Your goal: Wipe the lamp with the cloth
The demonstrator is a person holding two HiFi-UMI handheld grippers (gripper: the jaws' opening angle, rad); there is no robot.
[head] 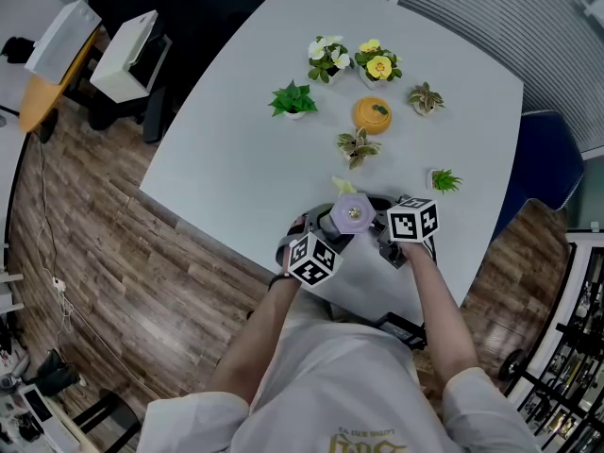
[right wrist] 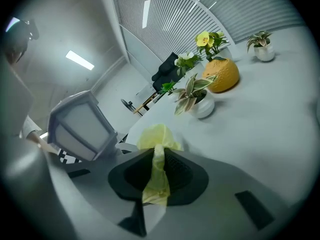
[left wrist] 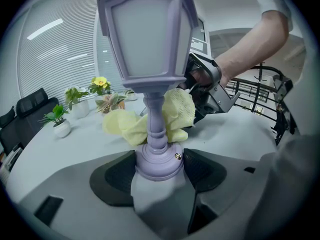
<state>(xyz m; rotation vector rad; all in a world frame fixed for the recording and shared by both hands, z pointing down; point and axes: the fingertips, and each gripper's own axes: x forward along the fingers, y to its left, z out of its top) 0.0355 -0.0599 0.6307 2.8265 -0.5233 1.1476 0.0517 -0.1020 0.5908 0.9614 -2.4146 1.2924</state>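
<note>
Lilac lantern lamp [left wrist: 147, 49] base clamped in left gripper [left wrist: 159, 170]; right gripper [right wrist: 158, 171] pinches yellow cloth [right wrist: 157, 136]. Hard rubbing may lever it loose.

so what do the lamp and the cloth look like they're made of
The lamp: probably moulded plastic, matte lilac, with frosted whitish panels; even colour, a screw in the base. The cloth: soft pale yellow fabric, seemingly a fine mesh weave; it crumples and shows a dotted texture.

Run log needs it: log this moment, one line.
left gripper: shut on lamp | right gripper: shut on cloth | cloth at lamp stem
</note>
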